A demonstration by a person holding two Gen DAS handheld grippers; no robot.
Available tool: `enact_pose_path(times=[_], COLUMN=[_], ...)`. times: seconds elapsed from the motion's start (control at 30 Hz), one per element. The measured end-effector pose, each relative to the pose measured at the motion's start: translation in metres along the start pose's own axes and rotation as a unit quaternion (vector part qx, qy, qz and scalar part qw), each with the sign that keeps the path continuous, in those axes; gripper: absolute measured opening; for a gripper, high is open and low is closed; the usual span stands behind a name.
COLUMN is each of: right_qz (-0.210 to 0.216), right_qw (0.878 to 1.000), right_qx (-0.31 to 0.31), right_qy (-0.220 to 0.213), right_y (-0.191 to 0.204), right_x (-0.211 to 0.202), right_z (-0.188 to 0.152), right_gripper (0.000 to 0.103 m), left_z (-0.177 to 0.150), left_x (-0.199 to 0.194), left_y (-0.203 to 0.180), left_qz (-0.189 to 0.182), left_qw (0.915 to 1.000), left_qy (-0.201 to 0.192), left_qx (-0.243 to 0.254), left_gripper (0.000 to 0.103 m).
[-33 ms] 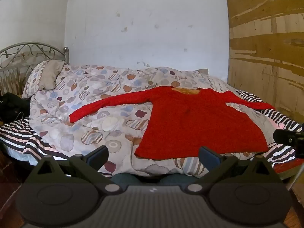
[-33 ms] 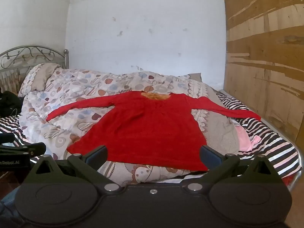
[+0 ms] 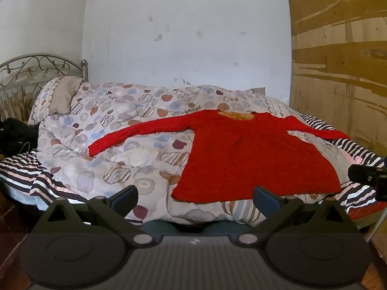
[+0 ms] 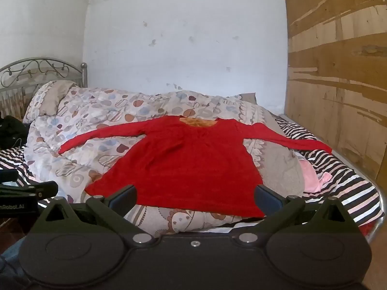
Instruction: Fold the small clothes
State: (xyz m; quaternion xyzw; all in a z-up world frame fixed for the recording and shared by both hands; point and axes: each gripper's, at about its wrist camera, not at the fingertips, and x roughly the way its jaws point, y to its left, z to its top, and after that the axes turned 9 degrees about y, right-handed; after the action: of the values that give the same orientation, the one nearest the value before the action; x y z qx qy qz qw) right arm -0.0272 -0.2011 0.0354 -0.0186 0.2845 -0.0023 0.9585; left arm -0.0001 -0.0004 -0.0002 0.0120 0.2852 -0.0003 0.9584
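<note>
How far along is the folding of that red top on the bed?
Done: the red top lies spread flat on the duvet, sleeves out. In hand: nothing; the left gripper and right gripper are open, short of it. Left: every fold.

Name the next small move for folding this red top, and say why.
Probably bring the left gripper to the left sleeve. The red top lies flat, sleeves spread, on the quilt; both grippers hang open, holding nothing; right gripper.
</note>
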Motion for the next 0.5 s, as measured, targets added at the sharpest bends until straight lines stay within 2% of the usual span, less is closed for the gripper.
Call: enact_pose_path(times=[0.5], right_qz=[0.001], right_qw=[1.0], right_qx=[0.002], right_qy=[0.004], right_y=[-0.0014], right_x=[-0.0041], right_z=[0.0073], right_gripper=[0.103], left_z=[0.0027], left_x=[-0.0044], left_y=[0.0072], left_qz=[0.001], left_qw=[1.0], left_qy=[-0.002], left_qx=[-0.003], left_gripper=[0.103])
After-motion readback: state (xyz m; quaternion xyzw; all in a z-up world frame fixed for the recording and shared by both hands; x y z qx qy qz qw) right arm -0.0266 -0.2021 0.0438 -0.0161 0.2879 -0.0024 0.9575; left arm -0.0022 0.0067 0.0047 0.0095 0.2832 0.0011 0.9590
